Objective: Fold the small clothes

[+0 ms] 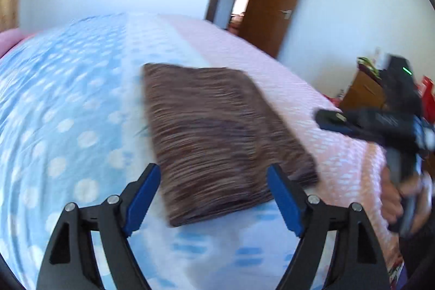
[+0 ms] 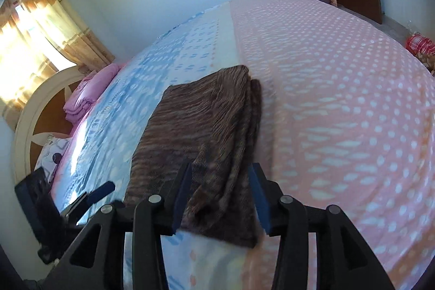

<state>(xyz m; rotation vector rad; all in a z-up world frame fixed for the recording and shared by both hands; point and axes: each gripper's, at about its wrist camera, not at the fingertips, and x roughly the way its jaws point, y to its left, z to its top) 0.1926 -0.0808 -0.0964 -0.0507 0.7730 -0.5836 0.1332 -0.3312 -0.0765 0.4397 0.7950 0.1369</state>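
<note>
Now releasing the folded brown garment (image 1: 217, 132), lying as a flat rectangle on the bed (image 1: 68, 99), in the middle of both frames, straddling the seam between the blue dotted half and the pink dotted half of the cover. Judging the fold as close to finished: layered edges stacking along the right side in the right wrist view, corners roughly squared.

Doing this step well probably means backing both tools straight off along the cloth, lifting clear before swinging aside, keeping the blue pads from snagging the top layer and dragging it open again. Checking the stacked edge on the right side afterwards, since it looks slightly fanned and might want a light press.

Holding the left tool (image 1: 214, 197) at the lower centre of its frame, jaws standing wide, nothing between them, the near edge of the garment lying beyond the pads and not gripped. Holding the right tool (image 2: 220, 197) at the lower centre of its own frame, jaws parted to a middling gap, the pads flanking the near corner of the cloth without pressing on it as far as the blur allows. Both tools tilting downward toward the bed. Gripping the right tool's handle with a hand (image 1: 399, 197) at the right edge of the left wrist view.
</note>
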